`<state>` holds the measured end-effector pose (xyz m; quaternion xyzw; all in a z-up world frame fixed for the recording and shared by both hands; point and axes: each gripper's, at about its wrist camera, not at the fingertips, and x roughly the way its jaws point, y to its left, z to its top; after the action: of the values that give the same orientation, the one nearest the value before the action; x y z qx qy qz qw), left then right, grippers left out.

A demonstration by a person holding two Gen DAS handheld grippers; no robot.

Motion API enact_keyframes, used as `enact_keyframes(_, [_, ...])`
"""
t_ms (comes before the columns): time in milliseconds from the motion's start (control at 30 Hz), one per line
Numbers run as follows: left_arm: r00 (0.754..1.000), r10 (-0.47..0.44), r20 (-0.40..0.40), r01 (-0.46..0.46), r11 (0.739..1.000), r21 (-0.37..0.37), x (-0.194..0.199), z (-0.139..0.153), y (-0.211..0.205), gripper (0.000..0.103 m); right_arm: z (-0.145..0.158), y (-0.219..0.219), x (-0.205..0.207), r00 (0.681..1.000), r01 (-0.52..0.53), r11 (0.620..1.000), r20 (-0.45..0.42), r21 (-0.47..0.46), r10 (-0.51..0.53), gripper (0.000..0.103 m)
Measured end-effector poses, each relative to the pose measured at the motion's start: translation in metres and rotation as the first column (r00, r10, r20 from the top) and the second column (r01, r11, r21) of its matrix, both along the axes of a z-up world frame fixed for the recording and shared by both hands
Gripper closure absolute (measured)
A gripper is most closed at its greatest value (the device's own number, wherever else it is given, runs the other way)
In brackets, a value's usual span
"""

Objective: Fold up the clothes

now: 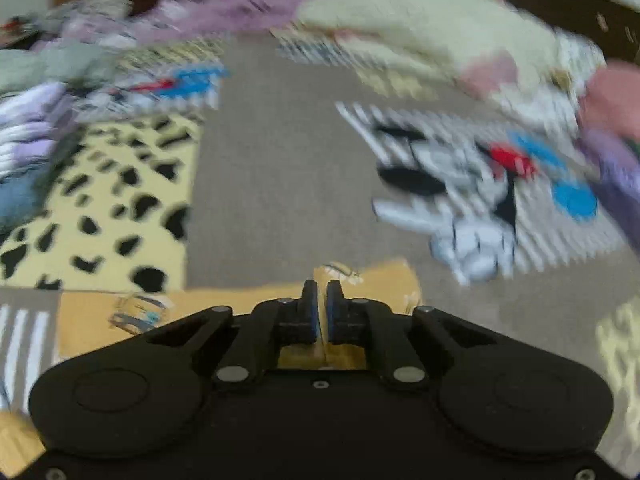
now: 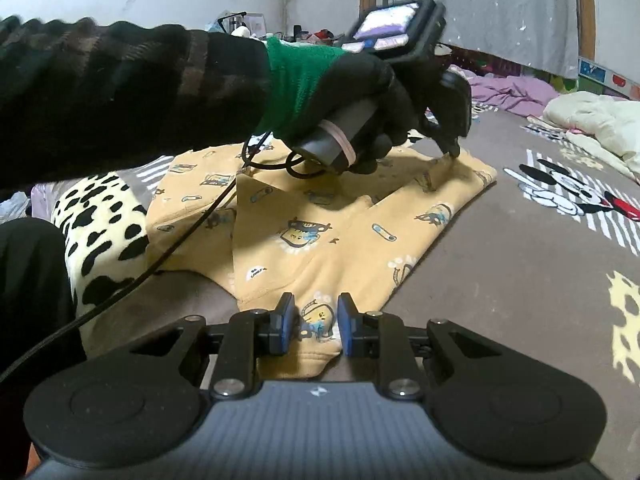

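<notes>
On the bed, spread over the grey sheet [image 2: 500, 280], lies the yellow top [image 2: 320, 236], and it's partly folded: a flap is turned in over the middle with a crisp diagonal edge, while the near hem and the far edge lie flat. Right gripper [image 2: 316, 326] sits low at the near hem, jaws apart with the hem between them but not pinched. Left gripper [image 1: 322, 300], seen from the right wrist camera, is at the far corner of the top, tip down on the cloth; its own view is blurred, its jaws look almost together, and whether cloth is caught between them I cannot tell. My read: the fold is somewhere in the middle, with one layer over and at least one more needed to make a compact bundle. Around it, a cow-print blanket [image 2: 104, 216] butts against the top's left edge, a cream pile [image 2: 592, 120] and purple cloth [image 2: 512, 92] sit well apart at the back. Watch that cable [image 2: 192, 232]: it trails from the left hand [image 2: 360, 92] across the top and could snag a fold.
</notes>
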<state>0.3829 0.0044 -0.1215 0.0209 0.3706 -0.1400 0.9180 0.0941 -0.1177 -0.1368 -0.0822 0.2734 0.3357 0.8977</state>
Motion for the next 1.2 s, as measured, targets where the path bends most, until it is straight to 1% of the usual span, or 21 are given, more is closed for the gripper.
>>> enact_keyframes(33, [1.0,0.012,0.014,-0.012,1.0,-0.009,-0.003,0.004,0.004,0.082,0.0,0.0,0.0,1.0,0.001,1.0,-0.001,0.001,-0.001,0.079])
enact_keyframes(67, [0.999,0.031,0.03,-0.03,0.999,-0.036,-0.009,0.011,0.011,0.081,0.0,-0.001,0.0,1.0,0.002,1.0,-0.001,0.002,-0.002,0.079])
enact_keyframes(200, [0.997,0.067,0.041,-0.062,0.991,-0.119,-0.05,0.032,0.038,0.081,0.001,-0.003,0.0,1.0,0.014,1.0,-0.008,0.01,-0.014,0.079])
enact_keyframes(267, [0.999,0.04,0.031,-0.035,0.988,-0.149,-0.081,0.035,0.045,0.081,0.002,-0.004,0.001,1.0,0.023,0.999,-0.02,0.022,-0.023,0.079])
enact_keyframes(367, [1.0,0.005,0.014,-0.003,0.987,-0.162,-0.124,0.031,0.042,0.084,0.002,-0.007,0.002,0.999,0.038,0.999,-0.038,0.039,-0.036,0.079])
enact_keyframes(400, [1.0,-0.007,-0.006,0.006,0.987,-0.158,-0.132,0.025,0.038,0.084,0.002,-0.008,0.002,0.998,0.042,0.998,-0.045,0.044,-0.04,0.079])
enact_keyframes(433, [0.999,-0.015,-0.034,0.01,0.992,-0.124,-0.137,0.016,0.033,0.084,0.003,-0.009,0.003,0.998,0.047,0.998,-0.051,0.05,-0.045,0.079])
enact_keyframes(467, [0.997,-0.02,-0.07,0.016,0.999,-0.05,-0.141,0.002,0.026,0.084,0.003,-0.01,0.003,0.997,0.052,0.997,-0.057,0.056,-0.049,0.079])
enact_keyframes(567, [0.999,0.017,-0.04,-0.019,0.999,-0.046,-0.153,0.004,0.029,0.083,0.003,-0.013,0.003,0.996,0.063,0.996,-0.07,0.063,-0.058,0.079])
enact_keyframes(600, [0.999,0.048,0.006,-0.048,0.997,-0.056,-0.158,0.013,0.033,0.083,0.002,-0.014,0.003,0.996,0.066,0.996,-0.072,0.064,-0.061,0.079])
enact_keyframes(700, [0.996,0.069,0.05,-0.063,0.993,-0.104,-0.165,0.026,0.037,0.083,0.002,-0.016,0.0,0.995,0.076,0.995,-0.071,0.069,-0.071,0.079])
enact_keyframes(733, [0.993,0.095,0.07,-0.091,0.993,-0.069,-0.166,0.027,0.039,0.083,0.002,-0.016,-0.001,0.995,0.078,0.994,-0.07,0.07,-0.074,0.079])
enact_keyframes(767, [0.982,0.171,0.081,-0.166,0.984,-0.065,-0.168,0.027,0.049,0.083,0.002,-0.017,-0.001,0.995,0.08,0.994,-0.067,0.071,-0.075,0.079])
enact_keyframes(800, [0.964,0.252,0.09,-0.247,0.967,-0.066,-0.169,0.027,0.062,0.083,0.002,-0.017,-0.002,0.995,0.083,0.994,-0.066,0.077,-0.078,0.079])
enact_keyframes(833, [0.944,0.322,0.07,-0.313,0.943,-0.115,-0.17,0.026,0.08,0.083,0.003,-0.019,-0.002,0.995,0.087,0.992,-0.064,0.086,-0.082,0.079])
enact_keyframes(867, [0.921,0.388,0.042,-0.377,0.911,-0.167,-0.171,0.025,0.099,0.083,0.004,-0.02,-0.003,0.994,0.092,0.991,-0.061,0.095,-0.087,0.079])
enact_keyframes(900, [0.897,0.442,0.022,-0.431,0.884,-0.183,-0.171,0.024,0.117,0.083,0.005,-0.022,-0.004,0.994,0.1,0.99,-0.056,0.103,-0.095,0.079])
enact_keyframes(967, [0.871,0.492,0.0,-0.482,0.854,-0.197,-0.169,0.022,0.149,0.083,0.007,-0.026,-0.005,0.993,0.111,0.986,-0.049,0.123,-0.106,0.079])
enact_keyframes(1067, [0.842,0.533,-0.085,-0.532,0.793,-0.297,-0.158,0.016,0.193,0.083,0.007,-0.03,-0.006,0.993,0.113,0.982,-0.051,0.152,-0.106,0.079])
enact_keyframes(1133, [0.829,0.54,-0.144,-0.553,0.754,-0.354,-0.147,0.01,0.213,0.082,0.007,-0.028,-0.007,0.994,0.107,0.982,-0.048,0.157,-0.101,0.079])
enact_keyframes(1200, [0.829,0.53,-0.179,-0.555,0.739,-0.383,-0.133,0.005,0.221,0.081,0.005,-0.025,-0.009,0.995,0.091,0.984,-0.049,0.155,-0.085,0.079])
